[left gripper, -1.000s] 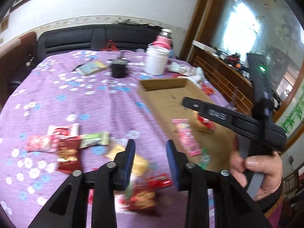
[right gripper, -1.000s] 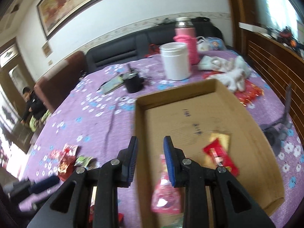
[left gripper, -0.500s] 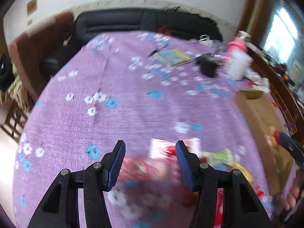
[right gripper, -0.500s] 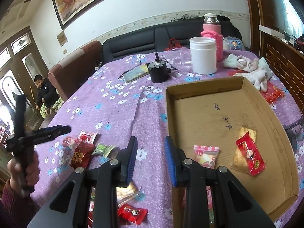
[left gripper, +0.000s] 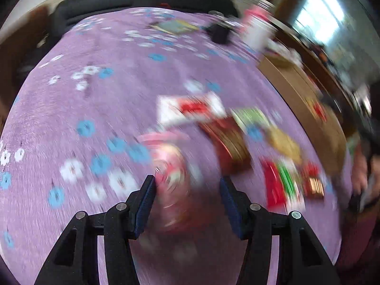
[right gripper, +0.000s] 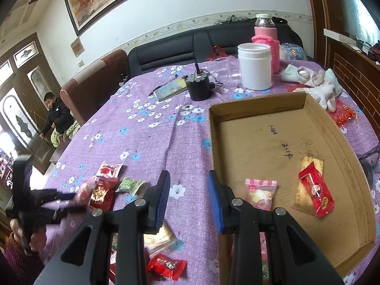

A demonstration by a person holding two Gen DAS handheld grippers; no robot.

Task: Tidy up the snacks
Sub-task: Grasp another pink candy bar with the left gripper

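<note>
My left gripper (left gripper: 187,190) hangs low over the purple cloth with its jaws opening. A blurred pink snack packet (left gripper: 168,163) lies between and just ahead of its pads, not pressed. Beyond it lie a white-red packet (left gripper: 190,109), a dark red one (left gripper: 228,142) and a green one (left gripper: 251,116). My right gripper (right gripper: 187,182) is opening with nothing in it, above the cloth beside the cardboard box (right gripper: 256,104). Inside the box lie a pink packet (right gripper: 260,193), a red packet (right gripper: 315,194) and a yellowish one (right gripper: 308,166). In the right wrist view, the left gripper (right gripper: 71,199) reaches into the snack pile.
A white jar (right gripper: 255,65), a pink flask (right gripper: 266,40), a black pot (right gripper: 198,87), a booklet (right gripper: 169,89) and white cloths (right gripper: 315,83) crowd the far side of the table. A yellow packet (right gripper: 159,237) and a red packet (right gripper: 166,264) lie under my right gripper. A child (right gripper: 55,116) stands by the door.
My left gripper swung away from the box to the snack pile, sank toward the pink packet and widened its jaws. My right gripper drew back slightly from over the box and opened a little.
</note>
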